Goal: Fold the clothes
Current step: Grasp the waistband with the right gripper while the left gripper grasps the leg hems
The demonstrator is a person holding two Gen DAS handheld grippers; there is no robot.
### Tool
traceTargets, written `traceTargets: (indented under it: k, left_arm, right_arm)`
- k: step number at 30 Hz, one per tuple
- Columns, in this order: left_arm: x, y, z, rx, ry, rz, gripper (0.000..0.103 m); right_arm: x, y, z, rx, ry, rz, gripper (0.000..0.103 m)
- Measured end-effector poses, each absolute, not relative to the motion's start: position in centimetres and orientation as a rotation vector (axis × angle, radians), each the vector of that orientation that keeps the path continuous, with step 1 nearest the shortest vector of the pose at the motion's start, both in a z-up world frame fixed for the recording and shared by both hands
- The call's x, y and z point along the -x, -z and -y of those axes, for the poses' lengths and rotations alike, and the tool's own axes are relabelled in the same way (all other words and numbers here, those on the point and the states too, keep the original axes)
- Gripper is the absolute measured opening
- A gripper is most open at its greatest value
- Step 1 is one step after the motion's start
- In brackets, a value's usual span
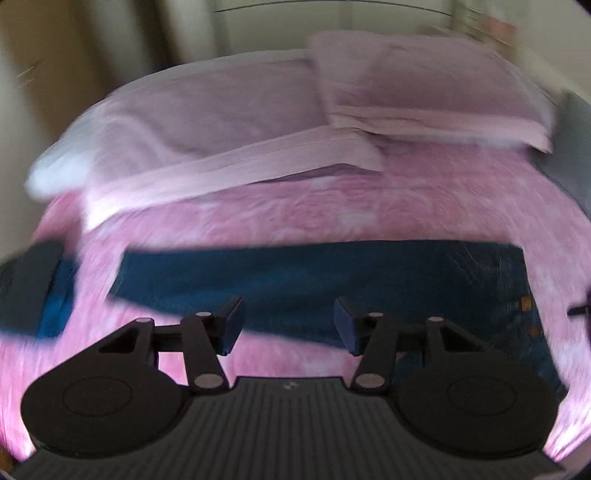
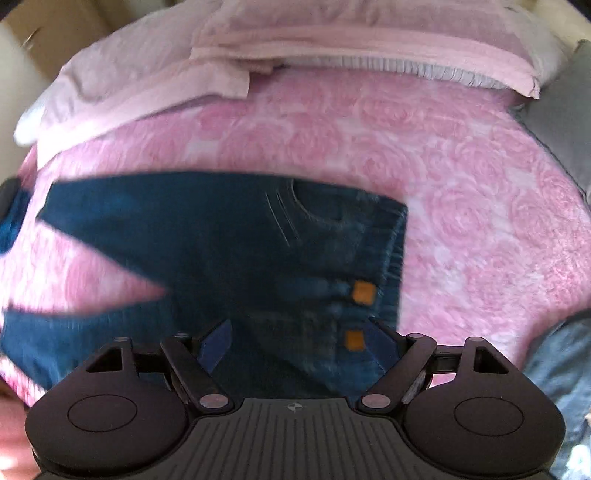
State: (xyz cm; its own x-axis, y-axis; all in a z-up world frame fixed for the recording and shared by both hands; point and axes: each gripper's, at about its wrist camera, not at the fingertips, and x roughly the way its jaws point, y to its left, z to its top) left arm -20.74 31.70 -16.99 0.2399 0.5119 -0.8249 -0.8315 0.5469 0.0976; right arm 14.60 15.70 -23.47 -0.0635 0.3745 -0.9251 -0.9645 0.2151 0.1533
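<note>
Dark blue jeans [image 1: 332, 280] lie flat on the pink rose-patterned bedspread [image 1: 295, 214]. The left wrist view is blurred. My left gripper [image 1: 289, 326] hovers over one leg, open, with nothing between its blue pads [image 1: 232, 325]. In the right wrist view the jeans [image 2: 221, 236] have the waistband at the right, two orange tabs [image 2: 364, 291], and the legs splayed to the left. My right gripper [image 2: 299, 343] hangs open and wide over the waist and fly, holding nothing.
Pale pink pillows [image 2: 332, 33] and a folded pink sheet [image 1: 229, 162] lie at the head of the bed. A grey cloth [image 2: 565, 122] is at the right edge and a light blue garment [image 2: 561, 369] at the lower right. A dark blurred shape [image 1: 26, 288] sits at the left.
</note>
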Motion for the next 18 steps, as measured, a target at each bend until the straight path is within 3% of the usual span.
traceTargets:
  k: [4, 16, 18]
  left_arm:
    - [20.9, 21.3, -38.2, 0.330, -0.770, -0.990, 0.050]
    - [17.2, 36.3, -51.5, 0.194, -0.463, -1.118, 0.050]
    - [16.7, 38.6, -52.9, 0.173, -0.408, -1.147, 0.050]
  right_arm:
    - [-12.8, 24.9, -19.1, 0.656, -1.266, -1.091, 0.082]
    - [-13.7, 32.9, -29.6, 0.857, -1.410, -0.940, 0.081]
    - [-14.5, 34.6, -31.2, 0.874, -1.427, -0.918, 0.072]
